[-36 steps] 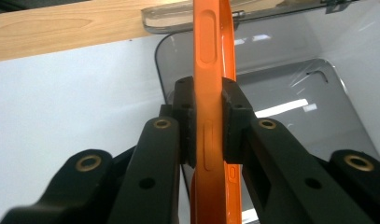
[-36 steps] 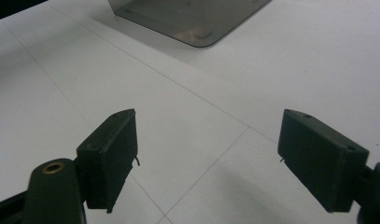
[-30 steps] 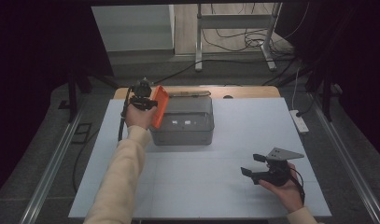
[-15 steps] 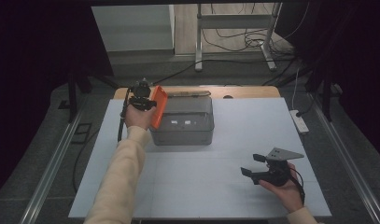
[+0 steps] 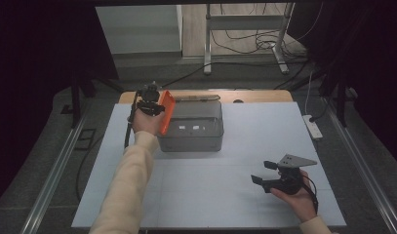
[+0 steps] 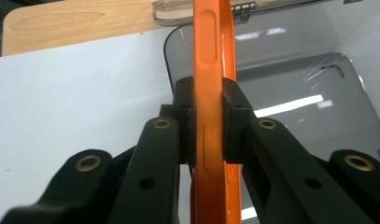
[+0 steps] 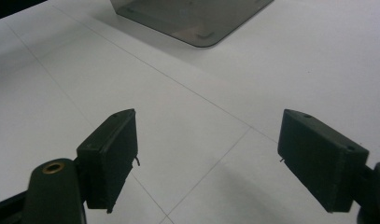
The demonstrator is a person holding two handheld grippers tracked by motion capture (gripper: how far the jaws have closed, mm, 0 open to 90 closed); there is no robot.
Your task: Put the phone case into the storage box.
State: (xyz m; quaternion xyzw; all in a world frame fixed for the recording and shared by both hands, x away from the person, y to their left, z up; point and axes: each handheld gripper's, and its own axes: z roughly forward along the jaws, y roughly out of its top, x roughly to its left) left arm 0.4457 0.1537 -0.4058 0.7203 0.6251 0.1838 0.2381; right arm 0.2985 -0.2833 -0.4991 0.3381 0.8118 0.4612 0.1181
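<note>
Orange flat plastic piece (image 6: 211,93) clamped upright in left gripper (image 6: 208,126) over smoky clear plastic box (image 5: 193,127); right gripper (image 7: 206,163) gapes, holding nothing, above white table (image 5: 245,195).

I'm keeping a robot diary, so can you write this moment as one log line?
left gripper: shut on orange slab, over box | right gripper: open, holds nothing, above table | step: slab not yet in box

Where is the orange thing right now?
In the high view the orange piece is at the table's far left, clamped upright in the left gripper, at the left edge of the clear box.
</note>
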